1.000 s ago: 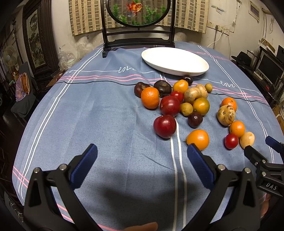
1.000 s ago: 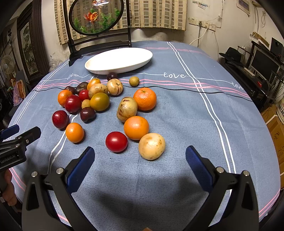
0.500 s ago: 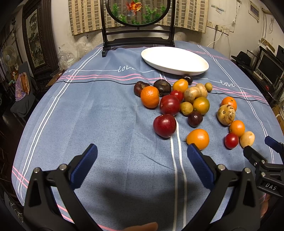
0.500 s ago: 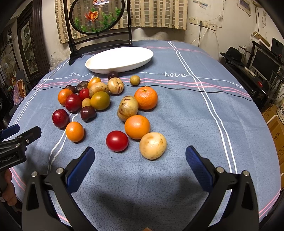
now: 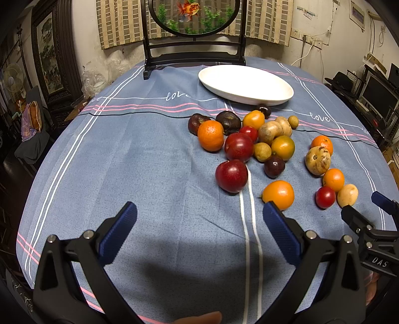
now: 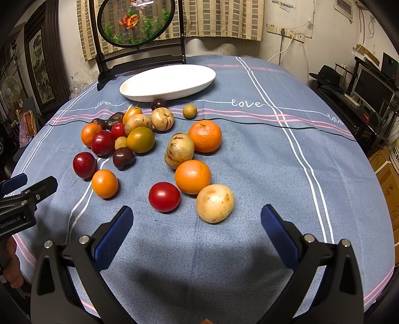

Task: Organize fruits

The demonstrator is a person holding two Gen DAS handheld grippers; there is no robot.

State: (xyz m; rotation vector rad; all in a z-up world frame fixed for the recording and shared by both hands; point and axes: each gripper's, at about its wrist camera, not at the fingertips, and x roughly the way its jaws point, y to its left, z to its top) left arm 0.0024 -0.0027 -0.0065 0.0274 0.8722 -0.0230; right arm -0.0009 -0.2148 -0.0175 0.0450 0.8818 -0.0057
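While both tools ease nearer, nothing is lifted yet.
Left tool (image 5: 199,219) and right tool (image 6: 197,221) gape empty; fruits (image 6: 164,197) lie mid-frame on the tabletop (image 6: 261,154), white plate (image 6: 167,82) above, bare.

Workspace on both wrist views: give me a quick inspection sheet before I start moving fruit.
Surface: round table under a blue striped tablecloth.
Job's things: white oval plate, nothing in it; fruits loose in front of it, nearest the right tool a red tomato and a pale yellow fruit.
Clutter: nothing seen.
Grippers: left tool open, holding nothing; right tool open, holding nothing.
Cables: wall sockets with a cord.
Surroundings: fish screen, monitor.
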